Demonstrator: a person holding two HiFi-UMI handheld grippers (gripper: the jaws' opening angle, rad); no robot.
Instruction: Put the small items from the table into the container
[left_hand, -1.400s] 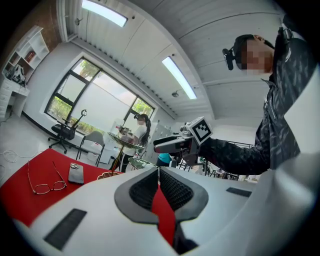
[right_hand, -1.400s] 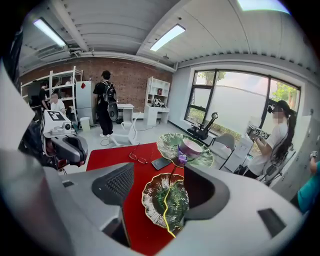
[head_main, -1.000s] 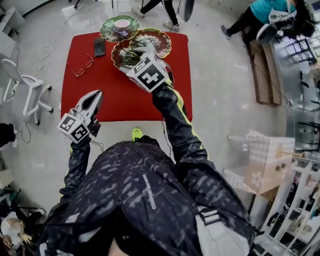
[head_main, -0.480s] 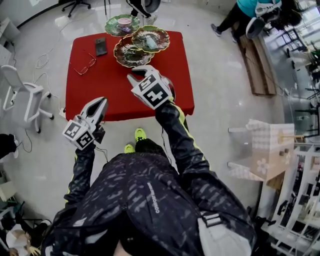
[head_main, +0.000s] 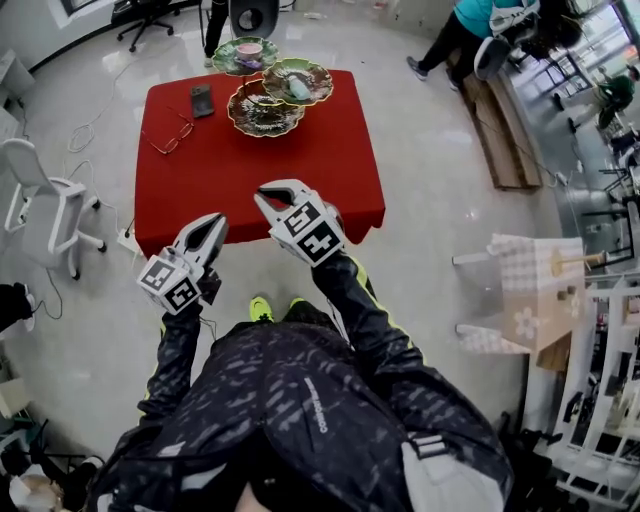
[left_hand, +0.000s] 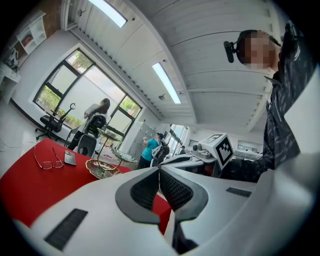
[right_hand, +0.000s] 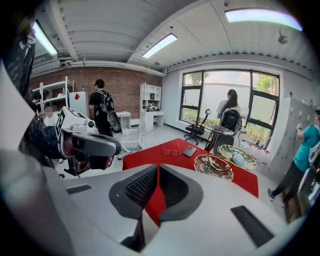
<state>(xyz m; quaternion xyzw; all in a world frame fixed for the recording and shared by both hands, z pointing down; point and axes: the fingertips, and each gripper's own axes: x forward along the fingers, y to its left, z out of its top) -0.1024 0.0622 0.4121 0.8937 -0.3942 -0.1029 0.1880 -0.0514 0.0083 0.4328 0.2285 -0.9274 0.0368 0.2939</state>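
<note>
A red table (head_main: 300, 170) carries a tiered stand of three green-and-gold plates (head_main: 262, 110) at its far edge. A pale item (head_main: 298, 87) lies on one plate. A dark phone (head_main: 201, 100) and a pair of glasses (head_main: 172, 132) lie on the cloth to the stand's left. My right gripper (head_main: 268, 196) hovers over the table's near edge with its jaws shut and nothing between them (right_hand: 158, 170). My left gripper (head_main: 216, 220) hangs just off the near left corner, also shut and empty (left_hand: 159, 172). Both are well short of the phone, the glasses (right_hand: 171, 149) and the plates (right_hand: 213, 164).
A white chair (head_main: 50, 200) stands left of the table, with cables on the floor near it. Wooden boards (head_main: 510, 130) and a person stand at the back right. A checkered-cloth stand (head_main: 530, 290) is to my right. An office chair (head_main: 250, 15) sits behind the table.
My right gripper has drawn back from the plate stand to the table's near edge. The left gripper has drifted right toward it. The table now sits farther off in the head view.
</note>
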